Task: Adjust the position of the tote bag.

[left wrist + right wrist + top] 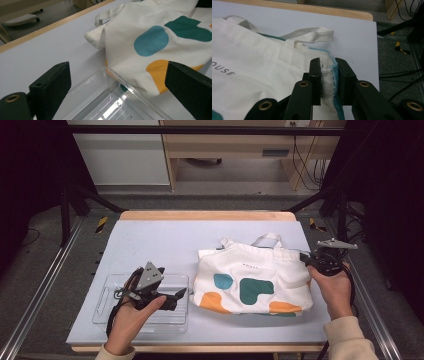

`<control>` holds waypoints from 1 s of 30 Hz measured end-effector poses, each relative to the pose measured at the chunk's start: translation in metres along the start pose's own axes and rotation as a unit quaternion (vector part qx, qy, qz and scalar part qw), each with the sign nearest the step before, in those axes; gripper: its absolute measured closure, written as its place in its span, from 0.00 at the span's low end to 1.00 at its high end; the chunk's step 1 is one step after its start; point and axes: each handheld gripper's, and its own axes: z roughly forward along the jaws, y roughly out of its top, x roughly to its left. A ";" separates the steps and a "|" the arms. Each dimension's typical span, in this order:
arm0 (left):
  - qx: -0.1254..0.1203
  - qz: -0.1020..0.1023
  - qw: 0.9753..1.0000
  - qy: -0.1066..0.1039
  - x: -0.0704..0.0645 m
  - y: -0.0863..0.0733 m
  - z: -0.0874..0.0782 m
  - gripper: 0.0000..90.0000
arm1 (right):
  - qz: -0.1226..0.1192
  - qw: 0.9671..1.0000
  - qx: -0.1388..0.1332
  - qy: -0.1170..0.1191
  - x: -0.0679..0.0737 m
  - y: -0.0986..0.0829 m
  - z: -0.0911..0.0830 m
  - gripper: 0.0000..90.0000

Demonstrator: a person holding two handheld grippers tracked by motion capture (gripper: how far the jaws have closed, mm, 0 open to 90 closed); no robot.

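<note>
Canvas tote bag (pixel 252 280), white with teal and orange patches, lies flat on the right half of the desk (pixel 160 240), handles toward the far edge. The right gripper (pixel 306 261) is at the bag's right upper corner; in the right gripper view its jaws are clamped on a fold of the bag's rim (pixel 329 75), white cloth with a blue-green seam pinched between them. The left gripper (pixel 181 295) hangs over the clear plastic tray (pixel 107 292) at the near left, pointing at the bag's left edge; its jaws stand wide apart and hold nothing

Judged step: the bag's mouth is being secured on one side, with the second grip not yet made. The next move calls for the left gripper to cross the tray's right wall, reach the bag's left rim or the nearer handle (pixel 102 17), and close on one layer only, so the mouth can be opened or the bag lifted level

Obstructions: the tray sits just beside the bag, the bag's near-left corner touching or overlapping its rim, so a low approach could catch it. A black frame and cables stand beyond the desk, well apart
</note>
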 end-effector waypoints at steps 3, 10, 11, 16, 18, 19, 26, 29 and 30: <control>0.004 0.003 1.000 -0.008 0.000 0.011 0.008 0.09 | -0.004 1.000 -0.019 0.010 0.005 -0.006 -0.010 0.86; 0.019 0.005 0.999 -0.039 0.001 0.037 0.038 0.14 | -0.009 0.997 -0.063 0.046 0.013 -0.024 -0.041 0.86; 0.019 -0.003 0.999 -0.045 0.002 0.041 0.044 0.15 | -0.011 0.996 -0.069 0.051 0.014 -0.026 -0.045 0.86; 0.026 -0.004 0.998 -0.064 0.006 0.059 0.074 0.25 | -0.026 0.994 -0.084 0.071 0.019 -0.033 -0.054 0.86; 0.029 -0.010 0.997 -0.076 0.006 0.066 0.084 0.26 | -0.028 0.993 -0.086 0.074 0.018 -0.034 -0.055 0.86; 0.031 -0.011 0.996 -0.083 0.005 0.071 0.091 0.27 | -0.029 0.993 -0.087 0.076 0.018 -0.034 -0.054 0.86; 0.049 -0.004 0.995 -0.090 0.002 0.090 0.124 0.31 | -0.027 0.992 -0.089 0.081 0.015 -0.037 -0.052 0.86; 0.056 0.002 0.994 -0.091 -0.001 0.094 0.133 0.32 | -0.027 0.992 -0.089 0.083 0.014 -0.036 -0.052 0.86; 0.058 0.003 0.994 -0.090 -0.002 0.094 0.134 0.33 | -0.026 0.992 -0.089 0.084 0.014 -0.036 -0.053 0.86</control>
